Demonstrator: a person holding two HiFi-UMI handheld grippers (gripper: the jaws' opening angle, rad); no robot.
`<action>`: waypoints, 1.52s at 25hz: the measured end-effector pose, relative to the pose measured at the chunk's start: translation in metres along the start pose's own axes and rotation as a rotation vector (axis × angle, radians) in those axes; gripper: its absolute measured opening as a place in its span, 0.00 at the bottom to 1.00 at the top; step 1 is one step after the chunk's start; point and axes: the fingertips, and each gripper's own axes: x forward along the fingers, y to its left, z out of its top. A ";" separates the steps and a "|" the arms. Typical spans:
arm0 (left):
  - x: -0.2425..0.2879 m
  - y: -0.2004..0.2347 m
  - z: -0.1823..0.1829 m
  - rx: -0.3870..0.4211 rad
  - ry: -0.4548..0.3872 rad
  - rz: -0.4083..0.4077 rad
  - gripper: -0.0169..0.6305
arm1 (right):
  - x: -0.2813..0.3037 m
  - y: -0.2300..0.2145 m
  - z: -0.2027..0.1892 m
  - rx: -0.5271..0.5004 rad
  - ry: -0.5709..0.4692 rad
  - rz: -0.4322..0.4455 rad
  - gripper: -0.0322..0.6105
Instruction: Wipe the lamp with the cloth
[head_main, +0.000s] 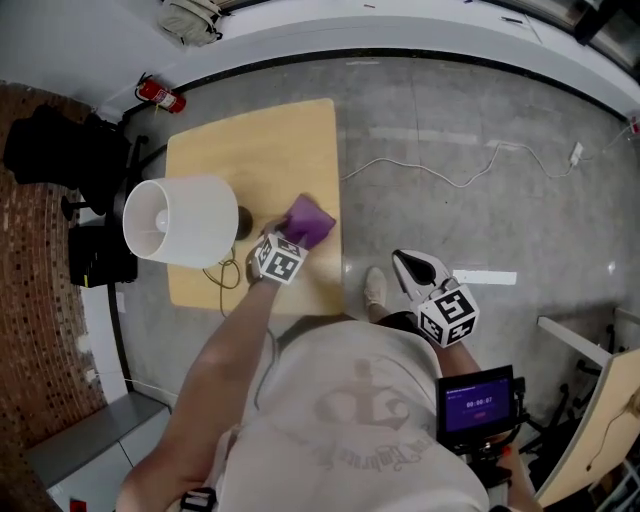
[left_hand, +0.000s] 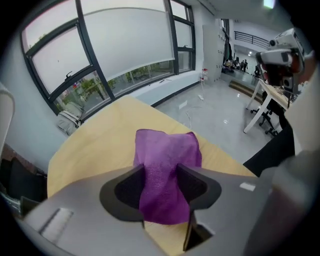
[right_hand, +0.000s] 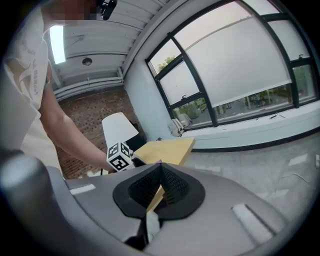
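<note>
Both jaws of your left gripper (left_hand: 161, 175) stand wide astride the cloth (left_hand: 167, 147), lamp (head_main: 180, 220) just left; your right gripper (right_hand: 160, 185) is closed, empty, farther off.

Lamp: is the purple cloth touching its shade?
No, in the head view the cloth sits on the table, apart from the white lamp shade.

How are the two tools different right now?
The left tool has jaws apart around the purple cloth; the right tool has jaws together, empty. The left tool points down at the table; the right tool hangs beside it, over the floor. Both carry a marker cube.
</note>
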 end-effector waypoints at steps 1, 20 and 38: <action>0.004 -0.001 -0.002 -0.002 0.013 -0.005 0.35 | -0.004 -0.003 0.000 0.002 -0.002 -0.009 0.07; -0.072 -0.050 0.007 -0.262 -0.205 0.000 0.14 | 0.025 -0.006 0.012 -0.063 0.014 0.156 0.07; -0.289 -0.023 -0.030 -0.496 -0.683 0.364 0.14 | 0.092 0.109 0.039 -0.248 0.098 0.461 0.07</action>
